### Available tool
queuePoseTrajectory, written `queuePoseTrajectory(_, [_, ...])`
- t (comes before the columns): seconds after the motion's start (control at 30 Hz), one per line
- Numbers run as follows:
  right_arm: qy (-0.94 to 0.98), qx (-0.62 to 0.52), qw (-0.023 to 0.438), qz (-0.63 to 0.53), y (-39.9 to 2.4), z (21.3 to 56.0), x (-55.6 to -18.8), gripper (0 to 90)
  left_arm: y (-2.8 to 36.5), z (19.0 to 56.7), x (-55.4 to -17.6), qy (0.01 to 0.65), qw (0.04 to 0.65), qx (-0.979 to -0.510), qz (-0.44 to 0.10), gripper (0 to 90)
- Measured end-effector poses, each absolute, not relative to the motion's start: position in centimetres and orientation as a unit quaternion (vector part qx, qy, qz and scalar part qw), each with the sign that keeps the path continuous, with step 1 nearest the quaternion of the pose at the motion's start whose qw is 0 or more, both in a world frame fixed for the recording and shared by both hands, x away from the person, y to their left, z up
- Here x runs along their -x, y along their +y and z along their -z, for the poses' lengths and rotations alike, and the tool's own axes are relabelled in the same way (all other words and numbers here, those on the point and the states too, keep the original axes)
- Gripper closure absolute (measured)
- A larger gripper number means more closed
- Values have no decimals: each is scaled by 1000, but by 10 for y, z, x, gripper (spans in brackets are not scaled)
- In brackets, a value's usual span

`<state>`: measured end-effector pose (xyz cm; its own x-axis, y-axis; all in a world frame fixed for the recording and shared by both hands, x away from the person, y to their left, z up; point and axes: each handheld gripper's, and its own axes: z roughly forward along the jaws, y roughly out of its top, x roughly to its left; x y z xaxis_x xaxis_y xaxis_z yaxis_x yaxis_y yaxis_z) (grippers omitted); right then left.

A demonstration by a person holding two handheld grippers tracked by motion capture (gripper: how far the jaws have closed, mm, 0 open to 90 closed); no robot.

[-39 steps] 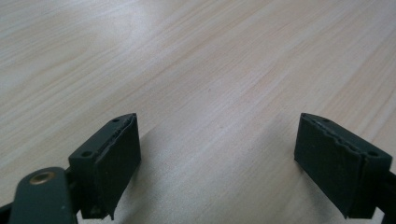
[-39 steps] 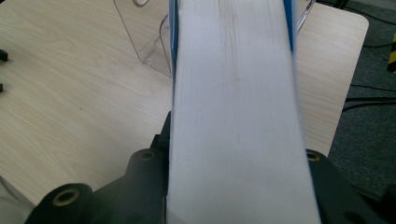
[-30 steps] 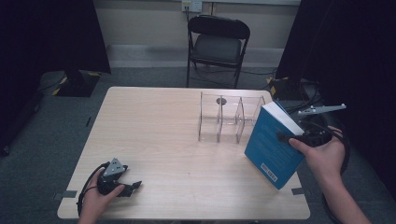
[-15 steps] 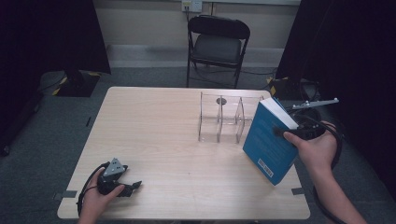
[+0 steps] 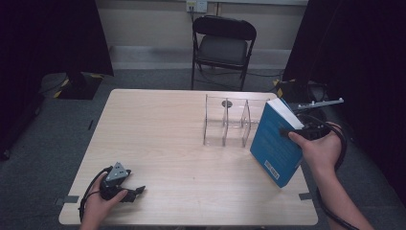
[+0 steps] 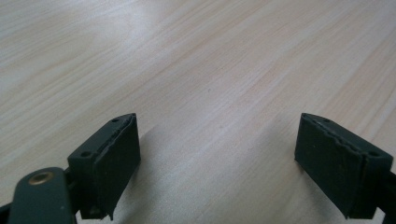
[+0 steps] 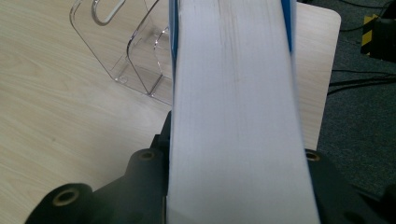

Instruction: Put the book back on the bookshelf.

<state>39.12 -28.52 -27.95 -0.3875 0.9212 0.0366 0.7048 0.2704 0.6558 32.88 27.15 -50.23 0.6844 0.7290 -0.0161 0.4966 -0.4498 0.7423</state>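
The thick blue book (image 7: 233, 116) hides the right gripper (image 5: 293, 132) pads in the right gripper view, and the frame's bottom edge cuts it off. The print on its cover label is too small to read from the high view.

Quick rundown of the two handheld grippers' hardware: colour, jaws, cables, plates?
Both are black. The left gripper has two blocky black jaw pads with screw holes, a grey three-cornered plate on top and a looping black cable. The right gripper trails a black cable. Forearms are bare, no sleeves.
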Motion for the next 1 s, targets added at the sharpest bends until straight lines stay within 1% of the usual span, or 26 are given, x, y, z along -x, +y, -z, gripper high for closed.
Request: queuePoseTrajectory(1.0, [760,-542,199,-298,-272,274,-411,615,272,502,-329,364,375,-838,-156,138])
